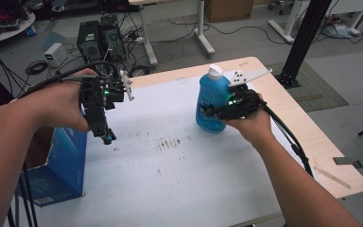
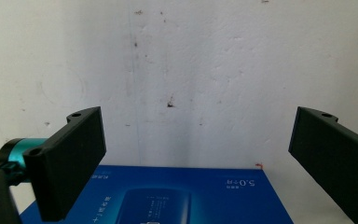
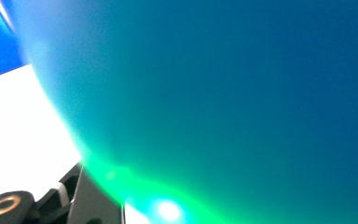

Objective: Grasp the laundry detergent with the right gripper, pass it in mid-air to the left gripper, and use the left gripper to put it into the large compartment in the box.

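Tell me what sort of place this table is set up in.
Probably a lab or workshop. Computer towers stand on the floor amid tangled cables, a black metal frame post rises beside the table, and desk legs stand on the bare grey floor behind.

Blue bottle (image 3: 242, 93) blurred, perhaps too close

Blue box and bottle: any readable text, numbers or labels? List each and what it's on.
"5.0": upside down on the blue box top, left gripper view; the characters beside it are too blurred to read.
Small print lower on the same box top: unreadable.
Label on the blue bottle, high view: too small to read.
White print, top left of right gripper view: blurred.
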### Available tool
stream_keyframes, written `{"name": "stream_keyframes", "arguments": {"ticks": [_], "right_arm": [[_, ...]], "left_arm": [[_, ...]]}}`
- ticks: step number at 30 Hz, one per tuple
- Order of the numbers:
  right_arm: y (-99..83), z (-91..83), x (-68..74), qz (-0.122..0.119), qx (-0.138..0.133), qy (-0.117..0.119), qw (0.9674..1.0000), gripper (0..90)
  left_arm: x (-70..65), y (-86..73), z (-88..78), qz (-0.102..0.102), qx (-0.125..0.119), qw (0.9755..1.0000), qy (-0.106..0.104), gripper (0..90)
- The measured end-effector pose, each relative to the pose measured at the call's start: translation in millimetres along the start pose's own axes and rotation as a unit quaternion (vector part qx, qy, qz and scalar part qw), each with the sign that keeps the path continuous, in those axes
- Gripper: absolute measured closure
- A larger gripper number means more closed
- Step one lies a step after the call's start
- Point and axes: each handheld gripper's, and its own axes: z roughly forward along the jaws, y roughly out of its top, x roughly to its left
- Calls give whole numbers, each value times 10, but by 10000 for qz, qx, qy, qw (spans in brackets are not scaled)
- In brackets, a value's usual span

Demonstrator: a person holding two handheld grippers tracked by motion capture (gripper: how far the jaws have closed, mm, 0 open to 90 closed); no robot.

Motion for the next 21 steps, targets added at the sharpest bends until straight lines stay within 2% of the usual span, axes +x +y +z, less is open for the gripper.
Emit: {"name": "stream_keyframes", "arguments": {"ticks": [6,12,17,19,20,21], "right_arm": [[149,-128,77,-254,154,174,9994,465],[300,-207,202,-446,225,452,9977,465],[434,-208,350,-611,263,740,9950,462],[452,-203,374,-648,285,782,9944,462],[512,-178,464,-761,355,936,9921,462],[529,-168,492,-791,369,989,9913,462]], "left_arm": [[-46,28,-85,-5,-36,10000,39,37],[-107,63,-188,12,-90,9999,87,37],[-157,91,-252,68,-124,9998,111,37],[-171,98,-269,84,-142,9998,99,37],[-189,105,-291,90,-183,9998,72,37],[-196,108,-302,103,-197,9997,43,37]]}}
